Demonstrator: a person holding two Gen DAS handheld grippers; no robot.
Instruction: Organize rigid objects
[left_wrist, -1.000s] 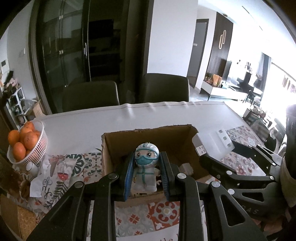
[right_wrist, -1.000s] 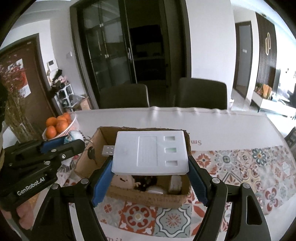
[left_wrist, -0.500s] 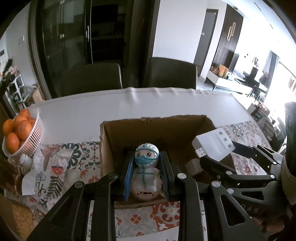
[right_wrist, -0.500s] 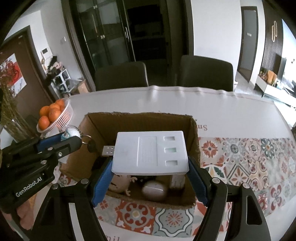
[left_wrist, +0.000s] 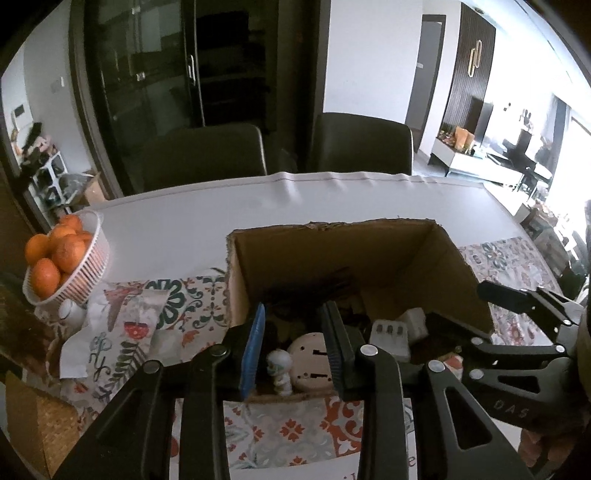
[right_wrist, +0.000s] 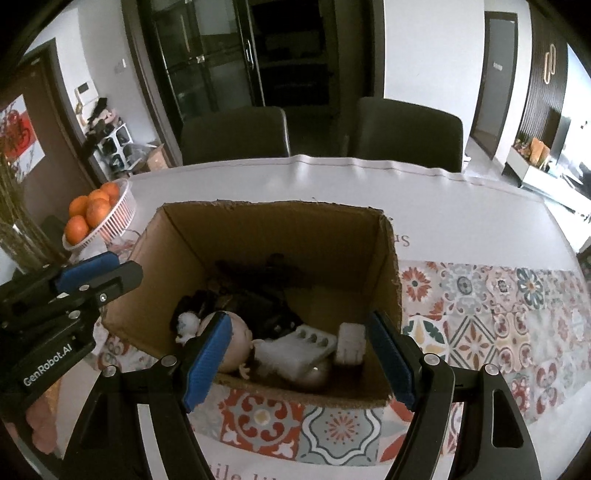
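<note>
- left gripper is showing a matte black frame with chunky angular arms and triangular cutouts near the base
- it's wearing ribbed blue pads on the inner faces of its fingers, and round silver screw heads are sitting at the joints
- from the other camera its side is reading "GenRobot.AI" in white letters
- right gripper is sporting the same black build, same silver screws, blue textured pads on both fingers
- seen from the left camera, its body is carrying a faint embossed "DAS"
</note>
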